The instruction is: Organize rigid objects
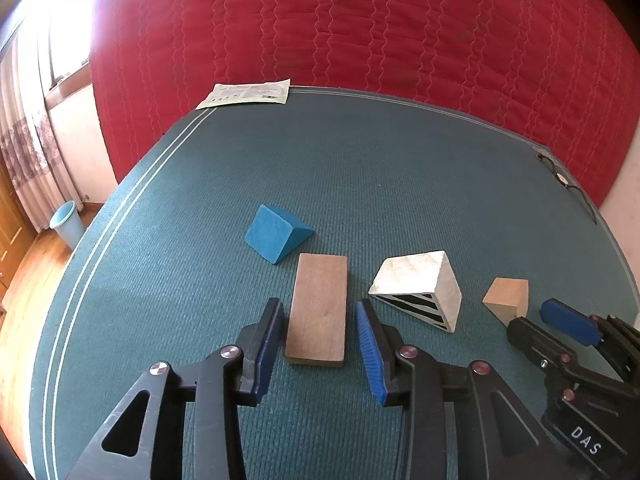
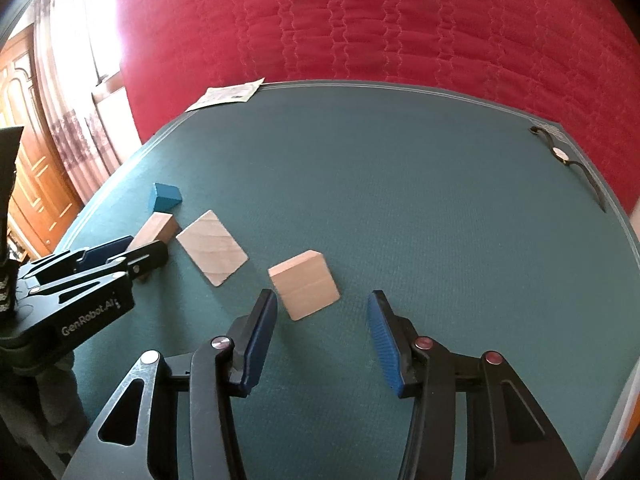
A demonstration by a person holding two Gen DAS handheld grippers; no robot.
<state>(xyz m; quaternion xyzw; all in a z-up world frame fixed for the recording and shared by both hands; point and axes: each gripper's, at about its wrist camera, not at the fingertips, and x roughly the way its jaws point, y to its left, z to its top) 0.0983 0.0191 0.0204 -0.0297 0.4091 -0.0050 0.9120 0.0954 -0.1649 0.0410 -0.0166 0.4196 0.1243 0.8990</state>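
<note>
Blue wedge (image 1: 276, 238), brown block (image 1: 318, 308), black-striped white wedge (image 1: 420, 288), teal mat (image 1: 360, 160)

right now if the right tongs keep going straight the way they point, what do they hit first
Probably the light wooden cube, which lies just ahead of the open right tongs, slightly toward the left finger; depth is hard to judge.

Four blocks on surface (image 1: 360, 168): one blue wedge (image 1: 276, 238), one brown flat block (image 1: 318, 308), one white wedge (image 1: 420, 288), one tan cube (image 1: 506, 298). One paper (image 1: 246, 94). One watch (image 1: 566, 182). One bin (image 1: 66, 222).
</note>
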